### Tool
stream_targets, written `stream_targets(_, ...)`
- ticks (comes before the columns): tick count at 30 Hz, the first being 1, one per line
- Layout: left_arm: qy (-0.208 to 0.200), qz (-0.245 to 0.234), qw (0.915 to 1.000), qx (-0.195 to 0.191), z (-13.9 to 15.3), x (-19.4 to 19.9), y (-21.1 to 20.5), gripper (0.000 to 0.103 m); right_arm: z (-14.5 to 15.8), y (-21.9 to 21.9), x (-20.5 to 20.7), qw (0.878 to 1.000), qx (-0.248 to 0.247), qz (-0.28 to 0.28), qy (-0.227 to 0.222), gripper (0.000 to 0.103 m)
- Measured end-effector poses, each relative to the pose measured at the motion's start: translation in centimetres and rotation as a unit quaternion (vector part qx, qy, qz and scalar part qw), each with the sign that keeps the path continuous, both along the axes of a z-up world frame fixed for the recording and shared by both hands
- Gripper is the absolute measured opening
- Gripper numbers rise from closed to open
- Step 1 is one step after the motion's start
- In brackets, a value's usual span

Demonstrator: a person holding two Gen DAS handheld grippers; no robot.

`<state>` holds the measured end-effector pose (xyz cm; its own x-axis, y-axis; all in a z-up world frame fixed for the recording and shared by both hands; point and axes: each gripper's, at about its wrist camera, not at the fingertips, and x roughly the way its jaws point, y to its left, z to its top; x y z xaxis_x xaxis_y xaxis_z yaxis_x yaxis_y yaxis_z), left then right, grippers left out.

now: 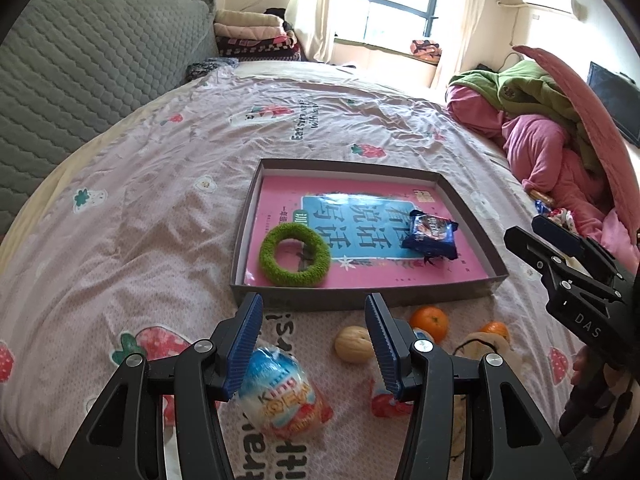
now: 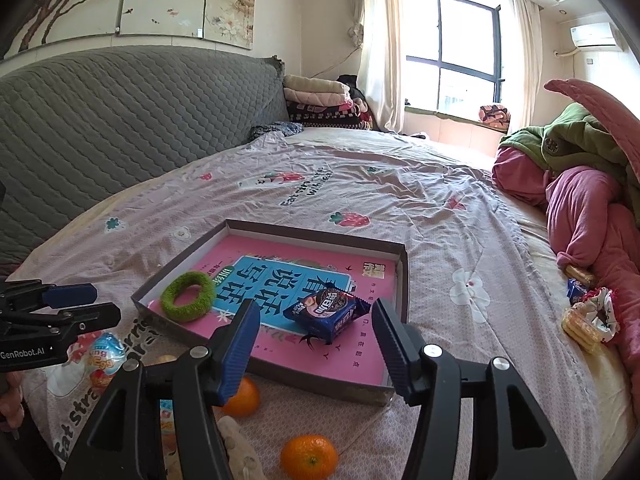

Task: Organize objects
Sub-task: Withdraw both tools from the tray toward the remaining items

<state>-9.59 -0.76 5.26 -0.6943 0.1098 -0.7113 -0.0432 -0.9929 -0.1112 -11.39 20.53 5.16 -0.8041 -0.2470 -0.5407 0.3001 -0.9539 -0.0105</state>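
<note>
Sunlit bedroom, a bed spread with a strawberry-print sheet (image 1: 168, 184): both claws hang over its near edge, each spread with nothing between the blue pads. From the left claw (image 1: 314, 346) outward lie an egg-shaped wrapped sweet (image 1: 280, 396) just beneath its left finger, a walnut (image 1: 353, 344) between the fingers, and two oranges, one (image 1: 430, 322) near the tray's front wall and another (image 1: 495, 330) further toward the right claw (image 1: 548, 236), which enters from the right edge. Ahead sits a shallow cardboard tray (image 1: 280, 302) lined with a pink book, already holding a green fuzzy ring (image 1: 295, 254) at its near left corner and a blue biscuit packet (image 1: 431, 236) toward its near right. In the right wrist view the right claw (image 2: 316, 346) frames that packet (image 2: 326, 312), apparently just set down.

The step in hand looks like fetching the next loose item. The sweet is closest to the left claw: lower straight over it, close across its narrow width, lift clear of the tray wall, and set it on bare pink lining away from the ring.
</note>
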Motion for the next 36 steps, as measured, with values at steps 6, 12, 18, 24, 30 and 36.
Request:
stream_targets(6, 0.003, -0.009, 0.9999, -0.004, 0.6, 1.2, 1.1, 0.055, 0.7, 0.2, 1.4, 1.0, -0.009, 0.002, 0.011, 0.058)
stream_targets(12, 0.0, -0.018, 0.9998, -0.007, 0.9, 1.9, 2.0, 0.055, 1.2, 0.3, 2.7, 1.0, -0.013, 0.008, 0.018, 0.058)
stream_targets(18, -0.002, -0.021, 0.9996, -0.016, 0.9, 2.6, 2.8, 0.055, 1.2, 0.7, 4.0, 1.0, -0.019, 0.009, 0.02, 0.058)
stream_targets(24, -0.003, -0.024, 0.9994, -0.024, 1.0, 3.2, 3.4, 0.055, 0.7, 1.1, 5.3, 1.0, -0.024, 0.007, 0.017, 0.058)
stream_targets(30, -0.005, -0.025, 0.9993, -0.027, 1.2, 3.7, 3.5, 0.055, 0.1, 0.8, 7.0, 1.0, -0.016, 0.01, 0.017, 0.058)
stream_targets(36, -0.011, -0.026, 0.9992, -0.027, 0.9, 4.1, 3.7, 0.055, -0.4, 0.9, 8.5, 1.0, -0.02, 0.01, 0.014, 0.058)
